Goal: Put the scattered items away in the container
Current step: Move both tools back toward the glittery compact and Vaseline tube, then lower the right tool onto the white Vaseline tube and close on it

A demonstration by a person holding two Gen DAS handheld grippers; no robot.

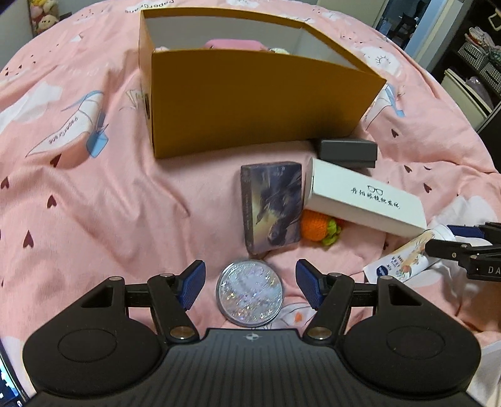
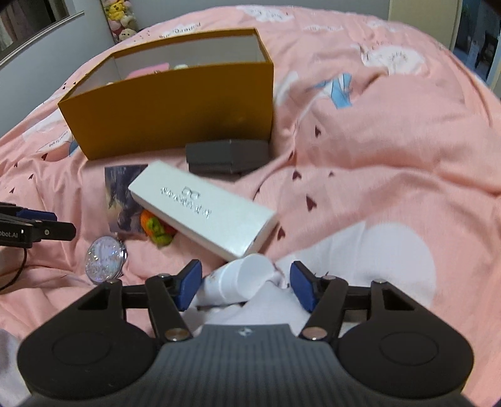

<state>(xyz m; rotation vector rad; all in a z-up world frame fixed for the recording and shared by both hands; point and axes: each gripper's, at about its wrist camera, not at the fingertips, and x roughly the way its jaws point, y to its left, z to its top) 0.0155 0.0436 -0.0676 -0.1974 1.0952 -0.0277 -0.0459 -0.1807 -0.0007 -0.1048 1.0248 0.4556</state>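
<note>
An open mustard cardboard box stands on the pink bedspread, with a pink item and small things inside. My left gripper is open, its pads on either side of a round glittery compact. My right gripper is open around the white cap end of a hand cream tube. Between them lie a dark picture card box, a white glasses box, an orange crochet toy and a dark grey case.
The pink bedspread is wrinkled and soft. Plush toys sit at the far edge. Shelves with baskets stand off the bed's right side. A laptop corner shows at the lower left.
</note>
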